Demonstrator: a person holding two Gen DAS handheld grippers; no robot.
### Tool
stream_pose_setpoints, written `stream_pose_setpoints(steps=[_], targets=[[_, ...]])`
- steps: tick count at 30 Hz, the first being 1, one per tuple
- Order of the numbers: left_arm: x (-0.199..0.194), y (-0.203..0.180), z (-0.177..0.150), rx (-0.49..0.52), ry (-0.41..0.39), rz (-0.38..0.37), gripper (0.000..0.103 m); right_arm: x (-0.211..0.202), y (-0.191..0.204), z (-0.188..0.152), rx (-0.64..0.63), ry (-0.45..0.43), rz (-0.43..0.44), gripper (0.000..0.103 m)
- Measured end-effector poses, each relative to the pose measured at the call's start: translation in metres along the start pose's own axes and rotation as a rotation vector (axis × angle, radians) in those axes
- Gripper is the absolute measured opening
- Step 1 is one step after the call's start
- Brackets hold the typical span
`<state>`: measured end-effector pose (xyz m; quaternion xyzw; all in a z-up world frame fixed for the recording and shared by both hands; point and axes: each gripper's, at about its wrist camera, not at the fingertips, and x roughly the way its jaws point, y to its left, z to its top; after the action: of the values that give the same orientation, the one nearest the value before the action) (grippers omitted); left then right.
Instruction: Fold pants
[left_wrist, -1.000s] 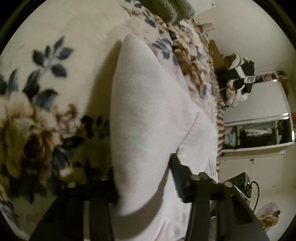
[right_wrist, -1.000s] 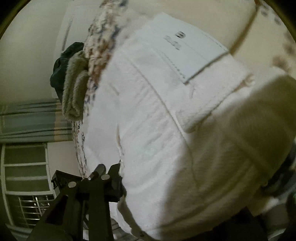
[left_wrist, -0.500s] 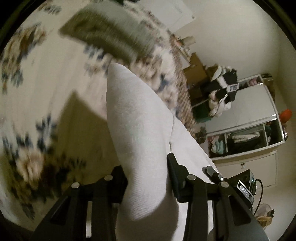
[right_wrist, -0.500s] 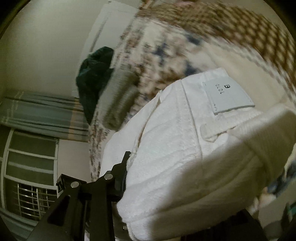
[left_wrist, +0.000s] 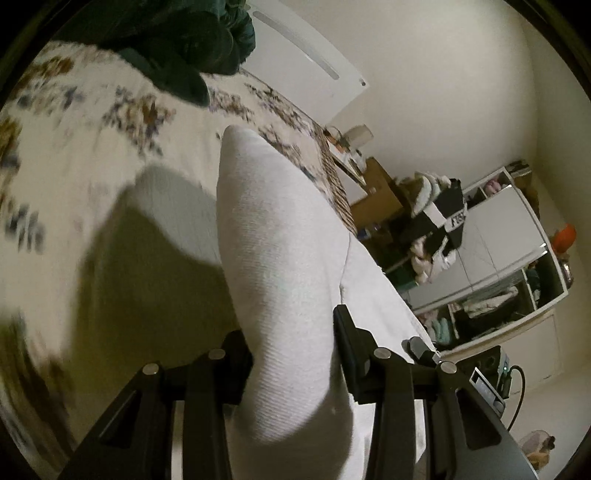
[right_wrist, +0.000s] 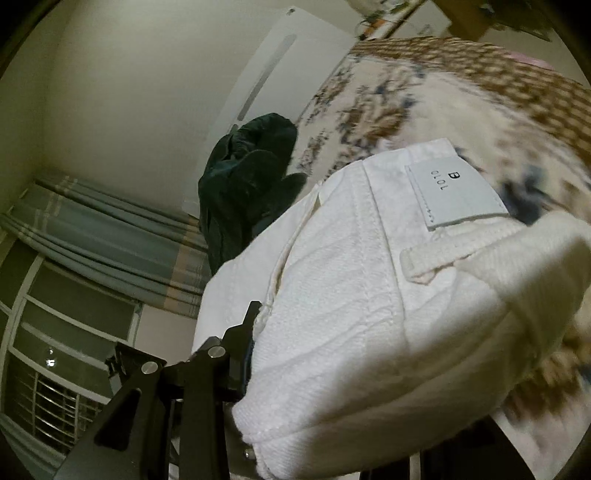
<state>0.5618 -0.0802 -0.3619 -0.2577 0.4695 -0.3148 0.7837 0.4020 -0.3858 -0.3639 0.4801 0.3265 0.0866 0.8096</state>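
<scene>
The white pants (left_wrist: 280, 258) are lifted above the floral bedspread (left_wrist: 74, 155). My left gripper (left_wrist: 293, 354) is shut on a thick fold of the pants, which rises in a cone between its fingers. My right gripper (right_wrist: 332, 369) is shut on the waistband end of the pants (right_wrist: 369, 295), where a white label and a belt loop show. Only its left finger (right_wrist: 240, 354) shows; the cloth hides the right one.
A dark green garment (left_wrist: 192, 44) lies in a heap on the bed (right_wrist: 251, 177). A white headboard panel (left_wrist: 306, 62) stands behind it. A wardrobe (left_wrist: 498, 266) and piled clothes stand across the room. A curtained window (right_wrist: 92, 258) is at the left in the right wrist view.
Both grippers have risen and tilted up with the pants held. The bedspread has dropped away and more of the room, the green garment and the headboard have come into view.
</scene>
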Motion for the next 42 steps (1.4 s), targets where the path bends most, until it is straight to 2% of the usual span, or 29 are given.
stream_pose_setpoints(steps=[1, 4, 8, 11, 15, 18, 21, 22, 24, 26, 27, 28, 29, 30, 31, 35, 42], targets=[[0.011, 0.016, 0.022, 0.002, 0.000, 0.004, 0.035, 0.025, 0.000, 0.009, -0.005, 0.001, 0.002, 0.037], [0.036, 0.057, 0.049, -0.001, 0.020, 0.030, 0.035, 0.087, -0.011, 0.023, -0.007, 0.019, -0.005, 0.037], [0.070, 0.117, 0.050, -0.059, 0.101, 0.101, 0.035, 0.160, -0.045, 0.018, -0.002, 0.098, -0.074, 0.037], [0.077, 0.142, 0.032, -0.085, 0.137, 0.085, 0.037, 0.173, -0.069, 0.005, 0.016, 0.134, -0.092, 0.040], [0.071, 0.140, 0.023, -0.050, 0.148, 0.101, 0.043, 0.165, -0.087, -0.004, 0.042, 0.185, -0.146, 0.057], [0.063, 0.139, 0.025, -0.057, 0.152, 0.128, 0.047, 0.149, -0.090, -0.001, 0.036, 0.195, -0.230, 0.067], [0.053, 0.127, 0.028, -0.031, 0.156, 0.211, 0.047, 0.133, -0.083, 0.003, -0.008, 0.199, -0.346, 0.070], [0.048, 0.117, 0.027, 0.003, 0.157, 0.262, 0.047, 0.127, -0.076, 0.004, -0.045, 0.203, -0.405, 0.073], [0.042, 0.097, 0.024, 0.072, 0.160, 0.351, 0.047, 0.121, -0.061, 0.005, -0.125, 0.209, -0.537, 0.086], [0.036, 0.073, 0.017, 0.139, 0.185, 0.461, 0.047, 0.116, -0.043, 0.003, -0.211, 0.212, -0.661, 0.094], [0.033, 0.065, 0.013, 0.156, 0.193, 0.491, 0.048, 0.113, -0.036, 0.002, -0.243, 0.208, -0.706, 0.097], [0.030, 0.056, 0.008, 0.175, 0.201, 0.521, 0.051, 0.110, -0.026, 0.001, -0.282, 0.203, -0.754, 0.098], [0.028, 0.050, 0.005, 0.188, 0.211, 0.545, 0.066, 0.107, -0.017, 0.000, -0.312, 0.196, -0.796, 0.101], [0.025, 0.043, 0.001, 0.193, 0.219, 0.568, 0.087, 0.101, -0.009, -0.002, -0.334, 0.187, -0.820, 0.103], [0.023, 0.039, -0.001, 0.199, 0.221, 0.585, 0.094, 0.096, -0.001, -0.003, -0.358, 0.177, -0.846, 0.103], [0.003, 0.008, -0.007, 0.244, 0.199, 0.634, 0.096, 0.070, 0.041, -0.006, -0.442, 0.130, -0.904, 0.103], [-0.060, -0.063, -0.019, 0.280, 0.115, 0.668, 0.095, -0.002, 0.122, -0.014, -0.520, 0.066, -0.863, 0.103]])
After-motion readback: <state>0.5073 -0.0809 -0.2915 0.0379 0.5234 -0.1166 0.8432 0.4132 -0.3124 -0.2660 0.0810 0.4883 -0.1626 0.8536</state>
